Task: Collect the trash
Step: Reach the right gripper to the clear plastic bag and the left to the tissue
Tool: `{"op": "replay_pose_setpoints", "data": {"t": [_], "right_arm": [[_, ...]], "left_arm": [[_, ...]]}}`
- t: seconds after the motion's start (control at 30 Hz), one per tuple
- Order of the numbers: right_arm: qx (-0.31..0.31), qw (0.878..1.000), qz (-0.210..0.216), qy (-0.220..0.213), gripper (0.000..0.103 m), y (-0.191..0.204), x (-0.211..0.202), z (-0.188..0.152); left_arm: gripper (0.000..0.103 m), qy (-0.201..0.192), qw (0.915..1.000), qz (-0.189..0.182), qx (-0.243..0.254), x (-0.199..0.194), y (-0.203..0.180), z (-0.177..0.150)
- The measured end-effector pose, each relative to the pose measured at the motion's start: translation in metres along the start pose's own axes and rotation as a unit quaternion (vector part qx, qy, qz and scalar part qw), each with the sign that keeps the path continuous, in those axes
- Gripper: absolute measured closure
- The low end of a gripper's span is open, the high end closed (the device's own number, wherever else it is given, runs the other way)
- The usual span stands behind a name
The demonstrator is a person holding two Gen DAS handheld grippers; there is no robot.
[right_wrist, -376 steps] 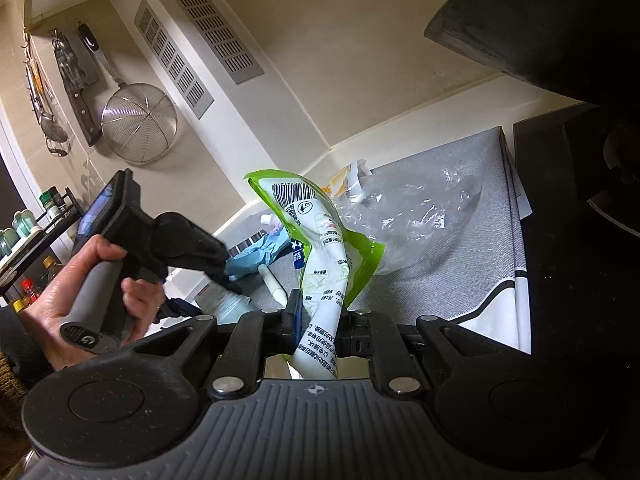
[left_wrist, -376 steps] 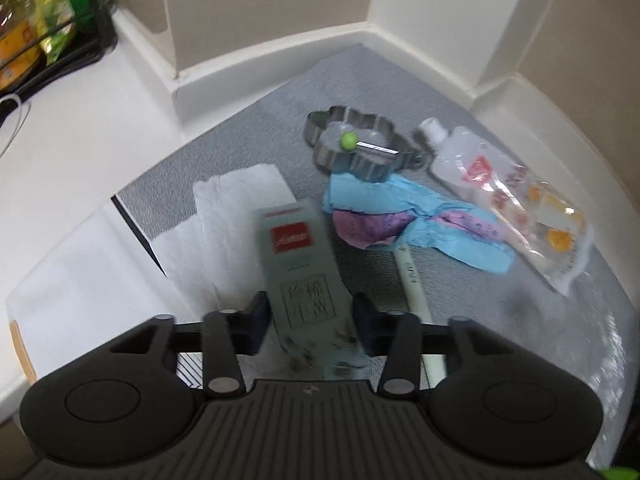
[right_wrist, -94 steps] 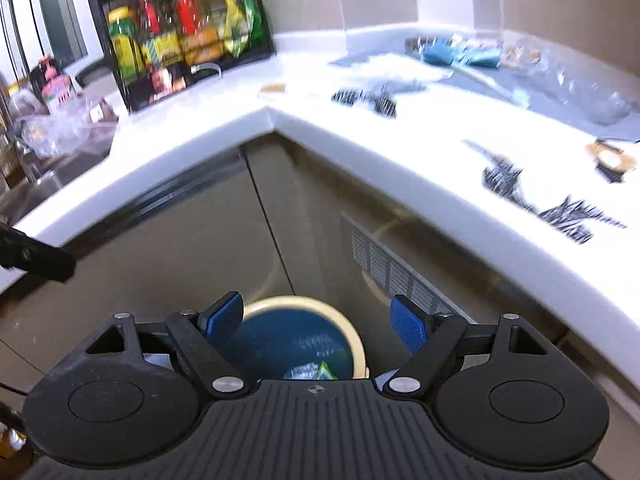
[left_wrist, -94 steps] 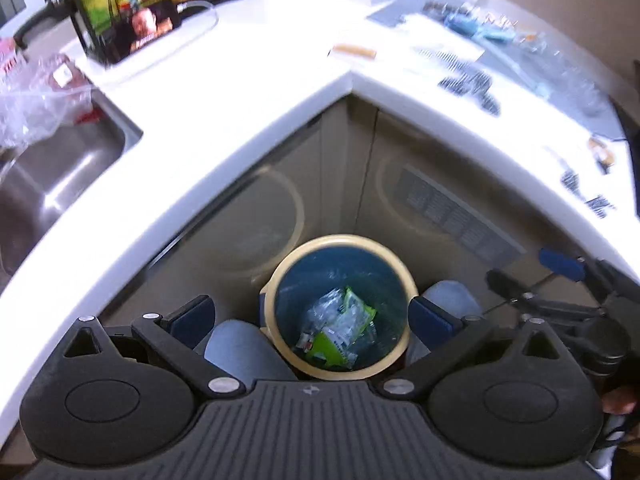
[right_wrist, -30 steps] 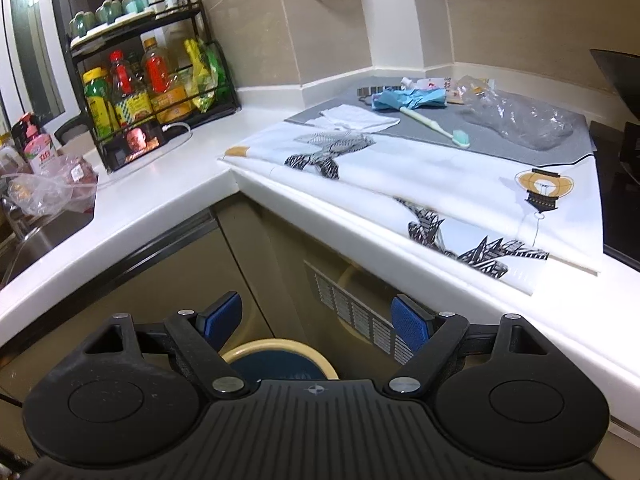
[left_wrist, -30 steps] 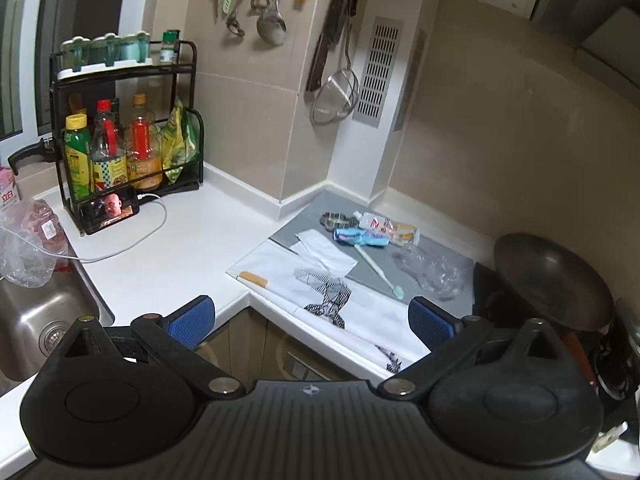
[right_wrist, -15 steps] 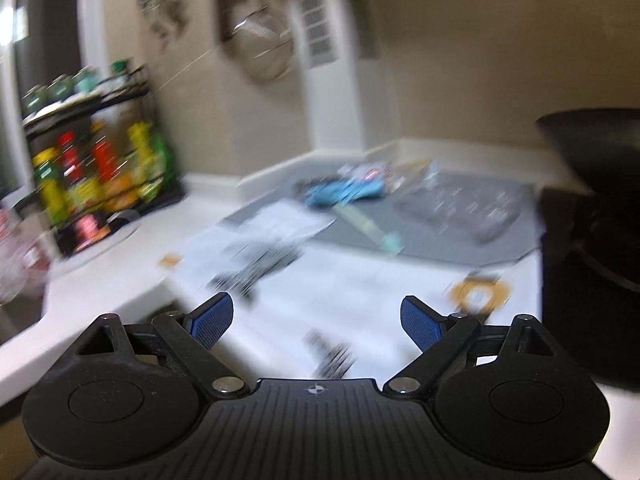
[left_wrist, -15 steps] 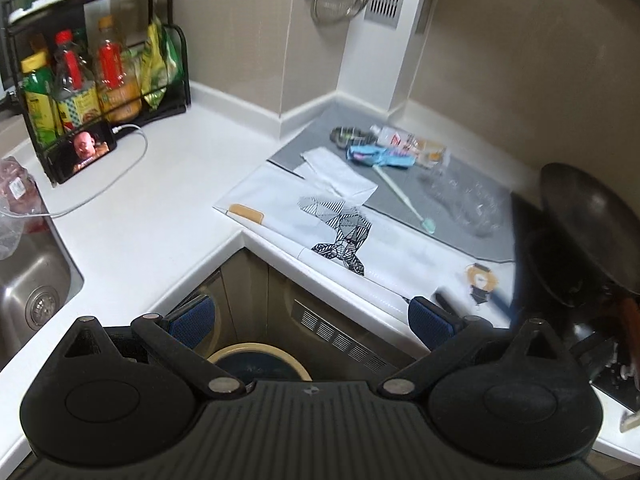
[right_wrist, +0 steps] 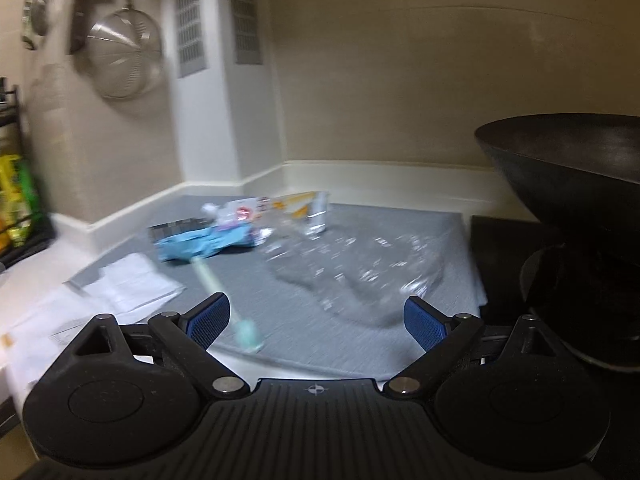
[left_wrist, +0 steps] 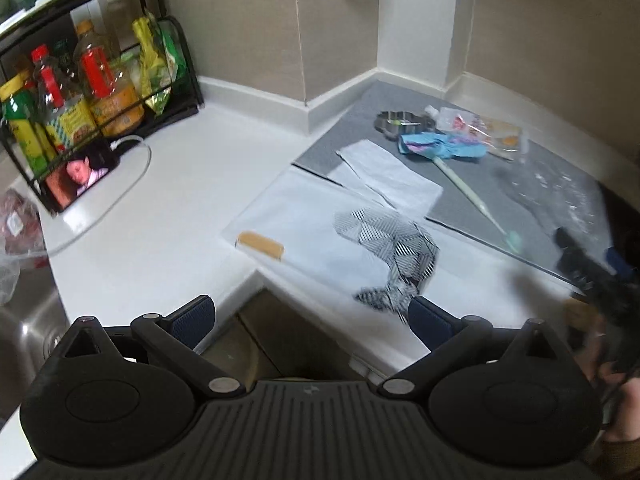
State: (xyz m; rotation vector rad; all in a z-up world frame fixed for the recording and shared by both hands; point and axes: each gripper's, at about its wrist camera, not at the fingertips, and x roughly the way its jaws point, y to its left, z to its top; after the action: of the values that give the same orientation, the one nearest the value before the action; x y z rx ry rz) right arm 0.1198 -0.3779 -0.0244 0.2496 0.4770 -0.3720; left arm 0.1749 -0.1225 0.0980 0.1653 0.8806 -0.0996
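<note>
Trash lying on the grey mat (right_wrist: 400,240), both grippers empty above the counter.

A blue wrapper (right_wrist: 200,242), a printed pouch (left_wrist: 476,130), a clear plastic bag (right_wrist: 360,268) and a pale green toothbrush (left_wrist: 472,196) are lying near one another on the mat, in the counter corner. The right gripper (right_wrist: 316,322) is hovering before them, jaws just widening, nothing between. The left gripper (left_wrist: 312,318) is gaping wide at the counter edge (left_wrist: 256,276).

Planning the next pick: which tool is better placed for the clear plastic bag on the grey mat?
Right. The right tool is open, empty, over the grey mat, with the clear plastic bag just ahead between its fingers. The left tool, also open and empty, hangs at the counter edge, farther from it.
</note>
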Motion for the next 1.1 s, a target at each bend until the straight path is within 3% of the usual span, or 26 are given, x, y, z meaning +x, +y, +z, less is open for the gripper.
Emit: {"op": "replay_pose_setpoints", "data": {"t": [0.33, 0.43, 0.67, 1.0, 1.1], "right_arm": [[0.015, 0.999, -0.030, 0.009, 0.003, -0.002, 0.063, 0.018], [0.009, 0.998, -0.067, 0.010, 0.003, 0.000, 0.081, 0.020], [0.035, 0.996, -0.080, 0.022, 0.003, -0.014, 0.111, 0.026], [0.051, 0.992, -0.081, 0.081, 0.000, -0.020, 0.135, 0.025], [0.063, 0.991, -0.072, 0.091, 0.000, -0.022, 0.137, 0.025]], "left_arm": [[0.000, -0.034, 0.9981, 0.027, 0.043, 0.068, -0.028, 0.018], [0.000, -0.030, 0.9978, 0.029, 0.051, 0.089, -0.034, 0.022], [0.000, -0.017, 0.9975, 0.030, 0.061, 0.129, -0.042, 0.030], [0.000, -0.008, 0.9981, -0.020, 0.059, 0.181, -0.052, 0.062], [0.000, 0.004, 0.9984, -0.018, 0.053, 0.200, -0.052, 0.076]]}}
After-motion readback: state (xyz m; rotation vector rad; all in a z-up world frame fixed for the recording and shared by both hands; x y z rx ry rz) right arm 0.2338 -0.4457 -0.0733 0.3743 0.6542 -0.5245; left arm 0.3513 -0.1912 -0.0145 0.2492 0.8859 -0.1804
